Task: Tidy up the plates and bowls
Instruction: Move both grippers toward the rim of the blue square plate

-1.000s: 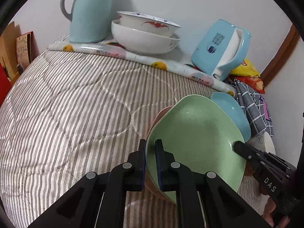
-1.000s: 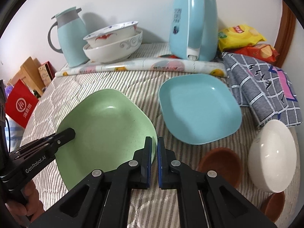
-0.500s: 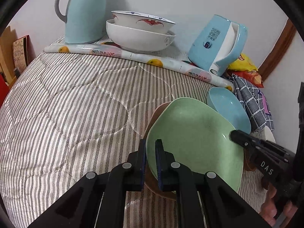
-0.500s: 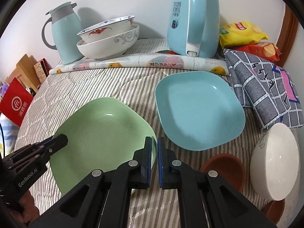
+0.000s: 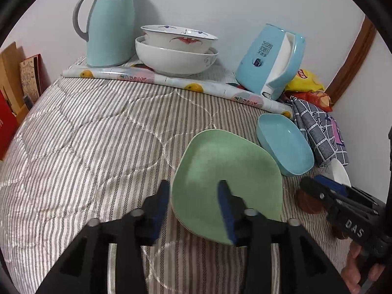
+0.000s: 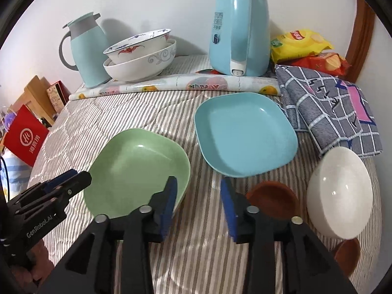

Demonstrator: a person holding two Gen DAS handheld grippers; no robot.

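Observation:
A green square plate lies on the striped cloth, on top of another plate whose pale rim shows under it. My left gripper is open, its jaws astride the plate's near-left edge. My right gripper is open just right of the green plate. A blue square plate lies to the right. A white bowl and two brown bowls sit at the right. Two stacked white bowls stand at the back.
A light blue thermos jug and a blue kettle stand at the back behind a rolled printed sheet. A checked cloth and snack bags lie at the back right. Red boxes stand beyond the left edge.
Both grippers have opened and let go of the green plate, which now rests flat on the plate beneath. Both grippers have drawn back slightly.

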